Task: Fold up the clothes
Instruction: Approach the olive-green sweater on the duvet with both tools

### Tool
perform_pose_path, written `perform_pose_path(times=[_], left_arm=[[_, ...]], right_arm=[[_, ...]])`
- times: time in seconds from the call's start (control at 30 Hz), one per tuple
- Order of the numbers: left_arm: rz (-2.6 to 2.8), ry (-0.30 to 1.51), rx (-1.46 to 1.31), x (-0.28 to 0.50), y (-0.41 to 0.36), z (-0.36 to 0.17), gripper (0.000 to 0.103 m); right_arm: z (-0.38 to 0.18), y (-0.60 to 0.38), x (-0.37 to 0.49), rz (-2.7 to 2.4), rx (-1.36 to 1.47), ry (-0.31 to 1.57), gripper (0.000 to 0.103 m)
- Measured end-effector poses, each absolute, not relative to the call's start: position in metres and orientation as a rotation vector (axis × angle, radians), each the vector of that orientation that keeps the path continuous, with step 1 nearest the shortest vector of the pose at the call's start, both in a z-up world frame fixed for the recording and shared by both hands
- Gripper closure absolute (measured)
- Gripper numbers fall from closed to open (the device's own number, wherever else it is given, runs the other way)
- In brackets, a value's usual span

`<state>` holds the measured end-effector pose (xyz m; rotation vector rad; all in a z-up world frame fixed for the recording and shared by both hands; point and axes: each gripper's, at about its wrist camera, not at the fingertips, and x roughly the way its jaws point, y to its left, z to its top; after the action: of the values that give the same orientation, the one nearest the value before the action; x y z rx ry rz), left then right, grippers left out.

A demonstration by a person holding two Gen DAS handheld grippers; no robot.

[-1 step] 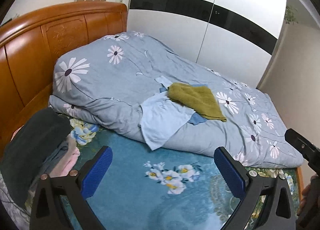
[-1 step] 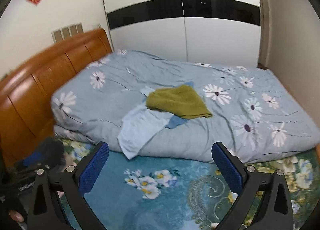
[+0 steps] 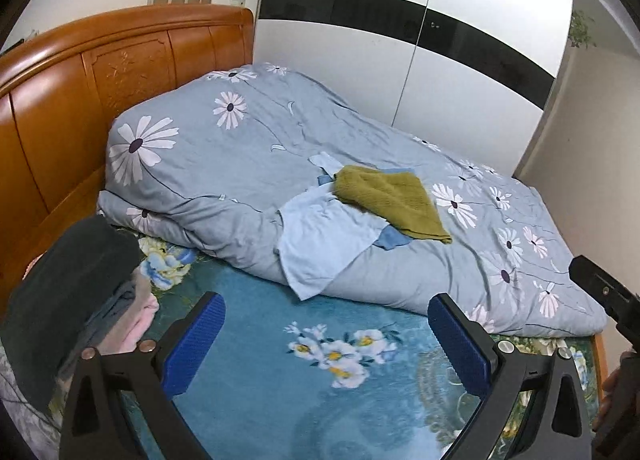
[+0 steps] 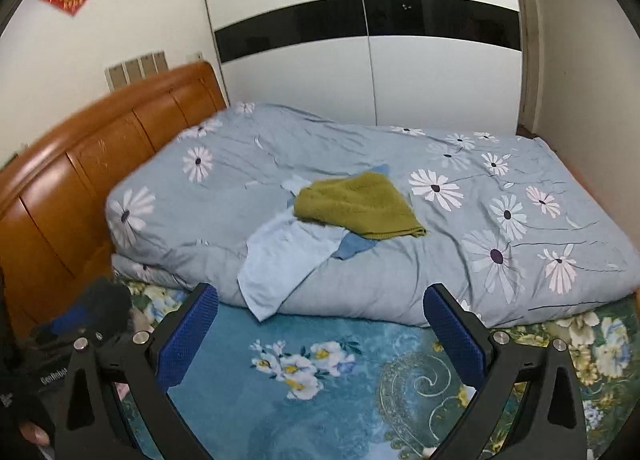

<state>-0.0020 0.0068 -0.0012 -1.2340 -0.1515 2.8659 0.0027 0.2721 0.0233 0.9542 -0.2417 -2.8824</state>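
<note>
Both the left tongs [image 3: 326, 336] and right tongs [image 4: 320, 332] hang wide and empty, angled down over the teal floral bedsheet [image 3: 260, 380], no garment taken up, apparently pre-grasp: next, reach to the pale blue cotton garment [image 3: 324, 248] and olive-green knitted garment [image 3: 394, 201] on the grey daisy-print quilt [image 3: 240, 163] beyond.

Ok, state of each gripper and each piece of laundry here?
left gripper: open, empty.
right gripper: open, empty.
olive towel: loosely heaped, topmost of the pile.
light blue garment: unfolded, draped over the quilt edge.
darker blue cloth: mostly covered.
</note>
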Motion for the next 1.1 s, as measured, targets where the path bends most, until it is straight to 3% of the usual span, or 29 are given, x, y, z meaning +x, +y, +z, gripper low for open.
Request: perform_pose_path(times=[0.23,0.43,0.6,0.87,1.1], left_arm=[[2.951,-0.115,-1.167,0.009,0.056,0.003,0.000],[2.963,-0.130,-1.134,0.017,0.066,0.004,0.000],[2.957,-0.082,-1.155,0.013,0.068,0.003,0.000],[2.877,-0.099,-1.225,-0.015,0.064,-0.020,0.000],[2.810,-0.147,-1.258,-0.043,0.052,-0.043,0.000]], right_arm=[[0.037,0.305,-0.001,-2.967,0.973,-0.169,0.000],[0.061,0.334,-0.033,-2.881,0.938,-0.289,0.000],[0.043,0.304,-0.049,-2.910,0.968,-0.171,0.000],[0.024,0.301,-0.029,-2.885,0.942,-0.281,0.000],[0.021,0.304,-0.030,-2.920,0.985,-0.189,0.000]])
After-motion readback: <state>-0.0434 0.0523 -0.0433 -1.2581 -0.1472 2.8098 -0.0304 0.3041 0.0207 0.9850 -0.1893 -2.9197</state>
